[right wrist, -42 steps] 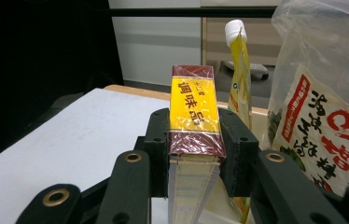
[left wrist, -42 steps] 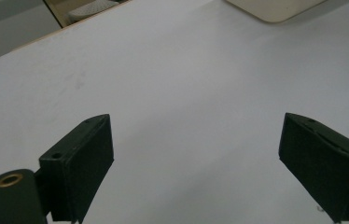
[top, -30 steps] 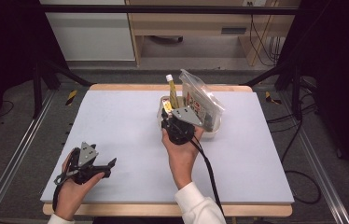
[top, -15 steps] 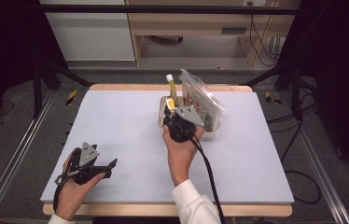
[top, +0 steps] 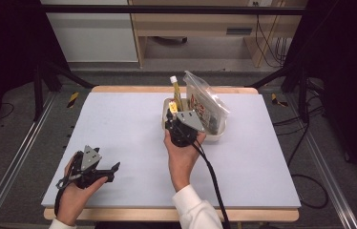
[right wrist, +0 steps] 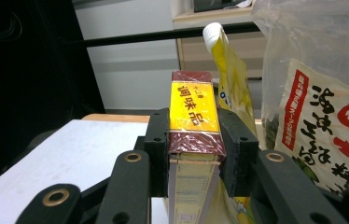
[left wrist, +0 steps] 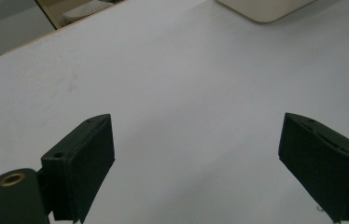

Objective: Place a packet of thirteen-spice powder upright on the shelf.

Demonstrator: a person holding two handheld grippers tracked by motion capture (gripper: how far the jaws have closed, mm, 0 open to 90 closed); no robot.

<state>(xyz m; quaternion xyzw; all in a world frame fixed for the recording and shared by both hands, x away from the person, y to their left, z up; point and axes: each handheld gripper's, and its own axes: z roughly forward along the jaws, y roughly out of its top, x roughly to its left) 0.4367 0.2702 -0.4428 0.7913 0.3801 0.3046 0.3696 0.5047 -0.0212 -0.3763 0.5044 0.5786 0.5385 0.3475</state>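
Right gripper view: the seasoning box point(right wrist: 194, 114) is pinched between both black jaws.

The right gripper point(right wrist: 196, 156) has its pads pressed flat on the two long sides of the yellow-and-maroon box, which stands upright between them and rises above their tips. Just beside it stand a yellow pouch point(right wrist: 231, 70) with a white cap and a clear bag point(right wrist: 322, 93). From the high view, the box point(top: 172, 110) sits at the near left of the cream tub point(top: 220, 131). The left gripper point(top: 101, 171) rests well apart on the white table point(top: 119, 119), jaws spread wide and holding nothing.
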